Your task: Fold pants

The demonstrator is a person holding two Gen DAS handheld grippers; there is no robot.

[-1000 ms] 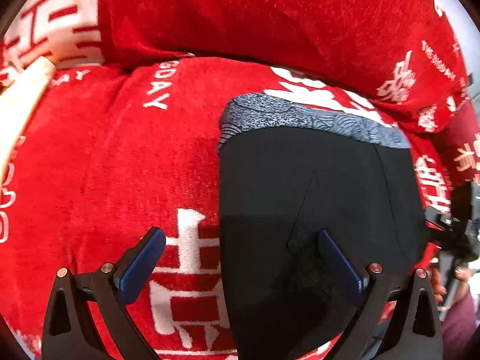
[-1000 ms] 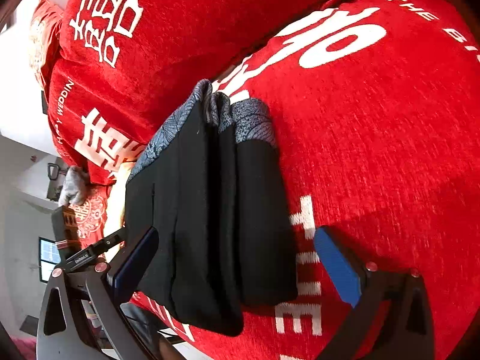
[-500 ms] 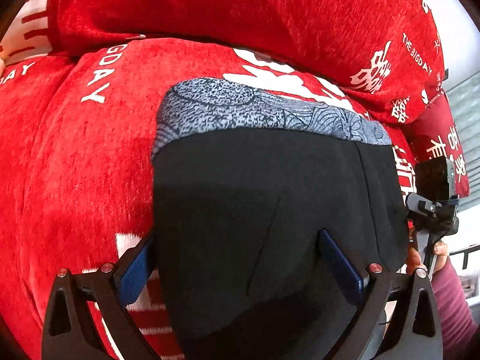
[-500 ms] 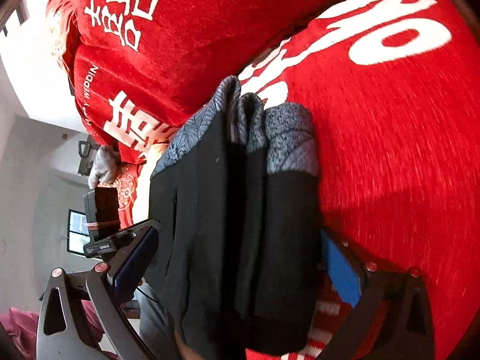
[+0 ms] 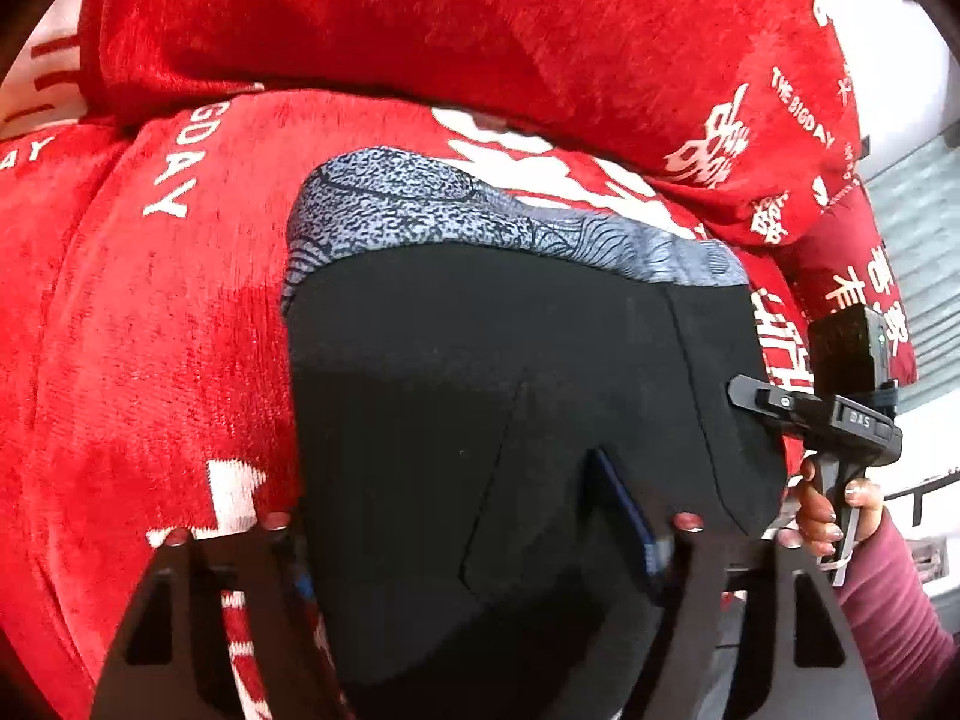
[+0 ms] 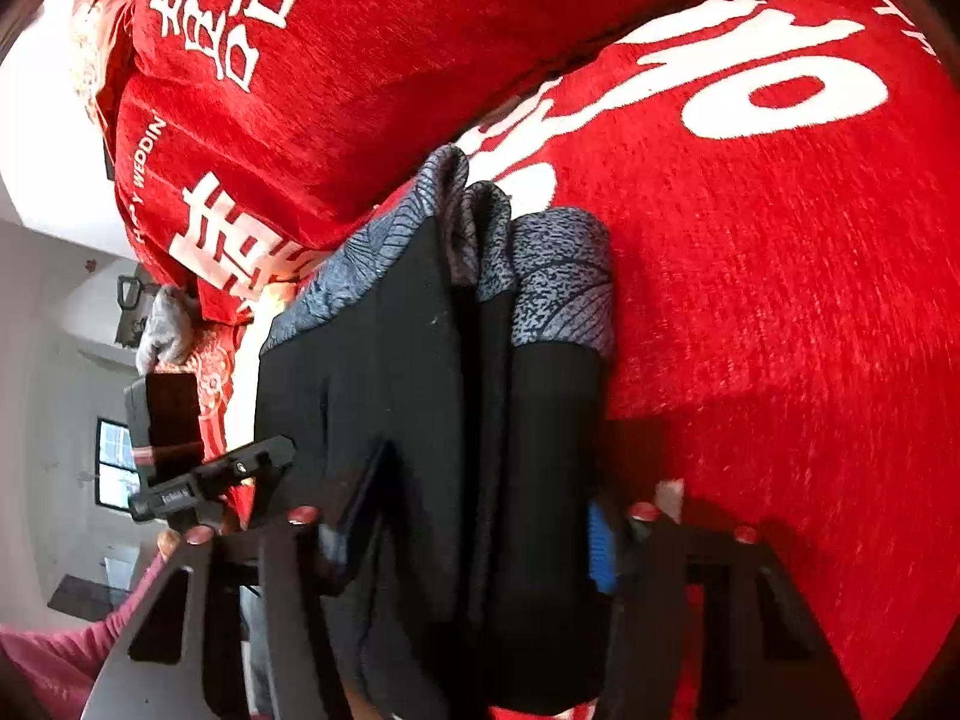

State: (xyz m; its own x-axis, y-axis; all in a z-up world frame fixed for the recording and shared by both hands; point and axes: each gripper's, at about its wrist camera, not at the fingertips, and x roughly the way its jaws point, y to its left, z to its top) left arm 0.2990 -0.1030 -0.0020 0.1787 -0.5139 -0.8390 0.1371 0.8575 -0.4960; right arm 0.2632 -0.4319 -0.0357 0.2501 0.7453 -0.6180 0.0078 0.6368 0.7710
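Now both my grippers have just been closing on the folded pants (image 5: 480,396) lying on the red sofa cover (image 5: 150,324) — left gripper (image 5: 468,534) and right gripper (image 6: 474,510) each pinch a near edge. I'd lift them evenly — keeping layers stacked.

Folded pants (image 5: 480,396) lie on the sofa seat (image 5: 150,330) — back cushion (image 5: 420,30) behind.

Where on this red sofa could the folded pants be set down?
Bare seat cushion lies left of the pants in the left view, and more spreads beside them in the right view. It is crowded behind, where the waistband meets the back cushions.
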